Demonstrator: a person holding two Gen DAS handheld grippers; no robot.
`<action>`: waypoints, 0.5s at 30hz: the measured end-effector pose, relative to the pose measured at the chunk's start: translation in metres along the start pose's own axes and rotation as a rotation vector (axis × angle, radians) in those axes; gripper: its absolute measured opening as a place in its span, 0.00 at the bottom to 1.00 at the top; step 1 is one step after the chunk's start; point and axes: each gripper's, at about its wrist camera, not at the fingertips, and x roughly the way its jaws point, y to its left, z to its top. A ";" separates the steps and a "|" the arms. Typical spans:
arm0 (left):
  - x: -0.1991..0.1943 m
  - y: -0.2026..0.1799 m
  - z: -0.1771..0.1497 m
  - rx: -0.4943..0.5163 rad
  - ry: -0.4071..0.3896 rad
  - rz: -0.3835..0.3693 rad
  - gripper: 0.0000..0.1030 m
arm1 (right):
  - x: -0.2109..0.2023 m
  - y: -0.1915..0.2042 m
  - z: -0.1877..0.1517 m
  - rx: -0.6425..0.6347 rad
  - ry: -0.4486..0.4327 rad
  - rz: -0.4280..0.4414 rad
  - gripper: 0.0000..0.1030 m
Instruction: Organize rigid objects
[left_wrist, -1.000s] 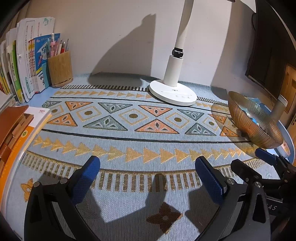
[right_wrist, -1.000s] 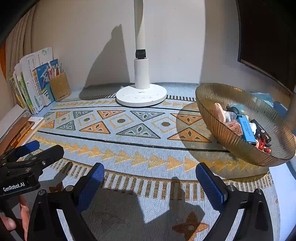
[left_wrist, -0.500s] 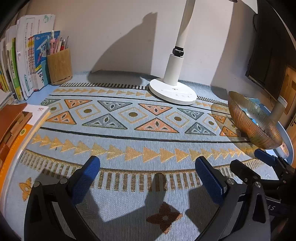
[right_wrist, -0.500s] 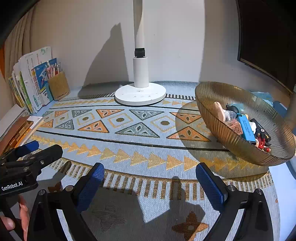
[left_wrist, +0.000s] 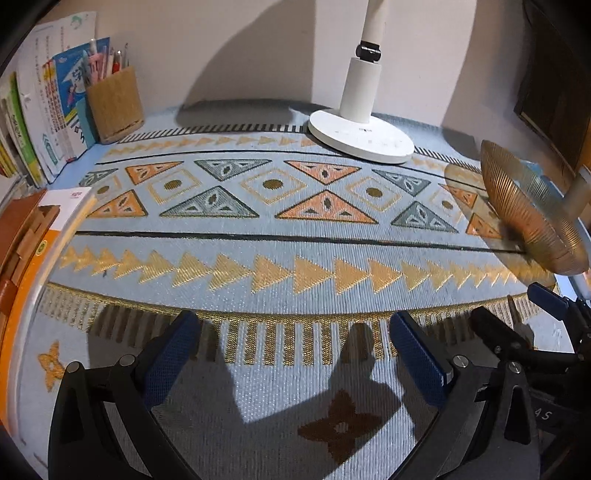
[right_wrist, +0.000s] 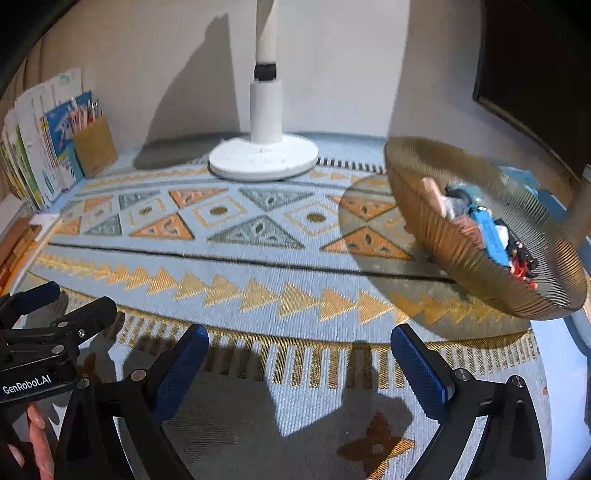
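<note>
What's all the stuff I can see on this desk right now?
Mat: one, pale blue with orange and gold triangles, covering the desk.
Lamp base: one, white, back centre.
Bowl: one, ribbed amber, right side, full of small items.
Pen holder: one, tan, back left, with pens.
Books: several, upright, far left.
Left gripper: black, blue pads, open.
Right gripper: same, open.

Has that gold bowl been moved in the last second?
Cannot tell. In the right view the bowl sits in the same spot beside the lamp base; only the cameras seem to have shifted.
</note>
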 end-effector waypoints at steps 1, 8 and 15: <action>0.002 -0.001 0.000 0.007 0.015 0.008 0.99 | 0.002 0.000 0.000 -0.002 0.012 0.003 0.96; 0.006 -0.007 -0.005 0.022 0.064 0.092 1.00 | 0.020 -0.010 0.002 0.042 0.119 0.046 1.00; 0.014 -0.009 0.005 0.057 0.088 0.055 1.00 | 0.019 -0.009 0.001 0.045 0.132 0.027 1.00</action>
